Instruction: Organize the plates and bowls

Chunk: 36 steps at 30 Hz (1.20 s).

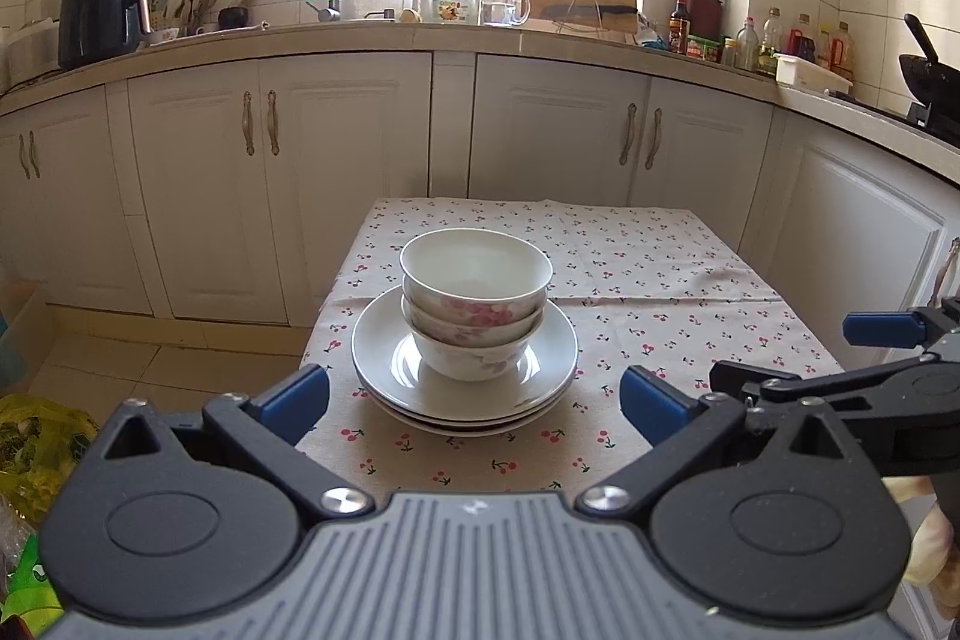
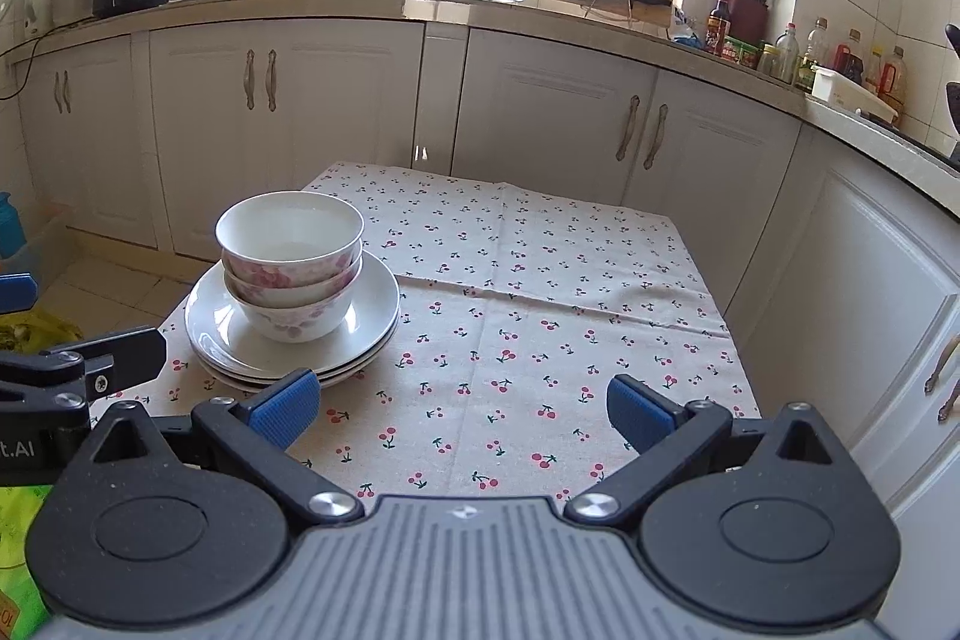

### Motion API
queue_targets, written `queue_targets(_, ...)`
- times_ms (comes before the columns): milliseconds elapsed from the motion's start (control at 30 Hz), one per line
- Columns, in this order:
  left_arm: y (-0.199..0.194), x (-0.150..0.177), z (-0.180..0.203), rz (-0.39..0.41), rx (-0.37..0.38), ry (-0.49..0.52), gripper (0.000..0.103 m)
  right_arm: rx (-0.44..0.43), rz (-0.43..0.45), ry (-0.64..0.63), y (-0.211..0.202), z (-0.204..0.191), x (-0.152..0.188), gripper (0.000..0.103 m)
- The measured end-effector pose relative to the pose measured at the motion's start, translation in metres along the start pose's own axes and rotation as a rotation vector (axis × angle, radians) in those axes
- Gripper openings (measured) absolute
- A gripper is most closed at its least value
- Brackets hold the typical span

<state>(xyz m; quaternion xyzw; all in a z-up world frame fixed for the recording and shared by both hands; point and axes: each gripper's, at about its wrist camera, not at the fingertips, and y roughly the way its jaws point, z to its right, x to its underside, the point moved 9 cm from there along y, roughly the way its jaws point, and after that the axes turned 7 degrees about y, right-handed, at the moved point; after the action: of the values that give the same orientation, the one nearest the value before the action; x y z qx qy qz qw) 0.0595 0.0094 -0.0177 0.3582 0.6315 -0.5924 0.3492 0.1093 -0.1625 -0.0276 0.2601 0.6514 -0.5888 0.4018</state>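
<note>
Three white bowls (image 1: 476, 307) with pink flower prints are nested on a stack of white plates (image 1: 384, 358) on the cherry-print tablecloth (image 1: 648, 280). My left gripper (image 1: 474, 400) is open and empty, just in front of the stack, its fingers either side of the plates' near rim. In the right wrist view the bowls (image 2: 291, 262) and plates (image 2: 375, 301) sit at the table's left. My right gripper (image 2: 459, 409) is open and empty over the cloth (image 2: 540, 292), to the right of the stack.
White kitchen cabinets (image 1: 336, 160) and a cluttered countertop (image 1: 540, 34) run behind and to the right of the small table. A yellow-green bag (image 1: 36, 436) lies on the floor at the left. The right gripper's arm (image 1: 900, 376) shows at the left view's right edge.
</note>
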Motion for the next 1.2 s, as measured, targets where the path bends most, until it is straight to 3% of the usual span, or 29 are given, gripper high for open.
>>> queue_targets(1200,-0.004,-0.0025,0.0012,0.026,0.012,-0.02,0.102,0.037,0.055,0.0,-0.0099,0.0032,-0.0052,0.103)
